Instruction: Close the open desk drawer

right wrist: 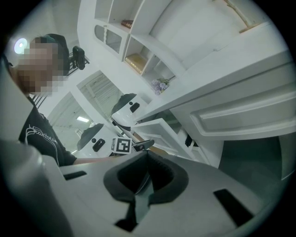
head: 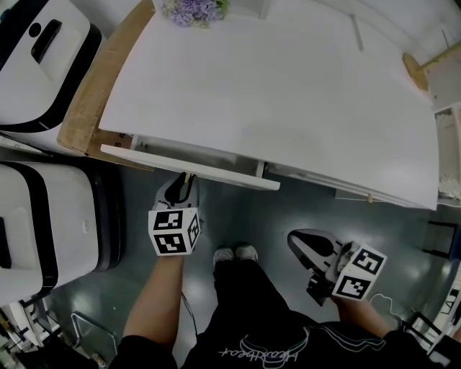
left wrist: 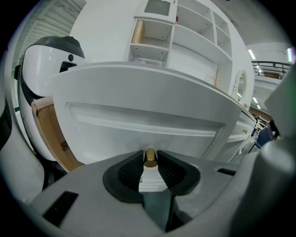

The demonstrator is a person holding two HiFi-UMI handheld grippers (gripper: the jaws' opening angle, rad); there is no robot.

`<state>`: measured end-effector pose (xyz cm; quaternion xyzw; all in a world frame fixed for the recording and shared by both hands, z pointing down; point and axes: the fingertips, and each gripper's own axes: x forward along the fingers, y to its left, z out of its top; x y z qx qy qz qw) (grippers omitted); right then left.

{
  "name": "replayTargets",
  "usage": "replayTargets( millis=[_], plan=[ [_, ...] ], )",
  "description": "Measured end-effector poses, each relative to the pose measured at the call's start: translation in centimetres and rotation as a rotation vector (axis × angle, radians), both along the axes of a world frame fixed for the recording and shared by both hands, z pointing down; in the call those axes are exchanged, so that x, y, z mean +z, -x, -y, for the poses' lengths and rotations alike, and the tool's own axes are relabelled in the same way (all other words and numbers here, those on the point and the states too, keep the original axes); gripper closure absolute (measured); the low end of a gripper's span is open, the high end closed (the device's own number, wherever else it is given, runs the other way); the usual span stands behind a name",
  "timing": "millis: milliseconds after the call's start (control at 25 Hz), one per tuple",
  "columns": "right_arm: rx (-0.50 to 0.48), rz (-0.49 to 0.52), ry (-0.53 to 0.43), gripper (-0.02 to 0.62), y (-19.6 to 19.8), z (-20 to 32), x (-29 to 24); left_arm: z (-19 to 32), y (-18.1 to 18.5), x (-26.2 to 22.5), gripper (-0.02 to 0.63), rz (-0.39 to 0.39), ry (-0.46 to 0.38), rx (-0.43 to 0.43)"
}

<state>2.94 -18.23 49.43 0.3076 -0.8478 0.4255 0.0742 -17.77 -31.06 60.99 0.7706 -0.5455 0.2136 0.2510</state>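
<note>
Two hand-held grippers, one desk, one drawer, sundry surroundings.

1. The white flat-topped desk is filling most of the head view. A small bunch of purple flowers is sitting at its far edge.
2. The white panelled desk drawer is hanging under the left end of the desk. Its front is jutting out past the desk's near edge, so it is standing partly open.
3. The small round brass knob is projecting from the middle of the drawer front.
4. The left gripper is pointing down at the drawer front. Its two dark ribbed pads are clamping the brass knob from either side.
5. The right gripper is hanging low on the right, well apart from the drawer. Its pads are pressing together with nothing between them.
6. Two rounded white-and-black machines are standing at the left, beside a tan board leaning against the desk's side.
7. The person's pale shoes are resting on the grey floor between the two grippers.
</note>
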Motion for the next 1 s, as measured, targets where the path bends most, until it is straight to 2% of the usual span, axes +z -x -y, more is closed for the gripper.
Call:
replayTargets(
  millis=[1000],
  plan=[
    [0.025,0.016,0.006,0.589,-1.8,-0.9,0.9,4.0,-0.8,0.0,0.508,0.028,-0.042,-0.010]
  ],
)
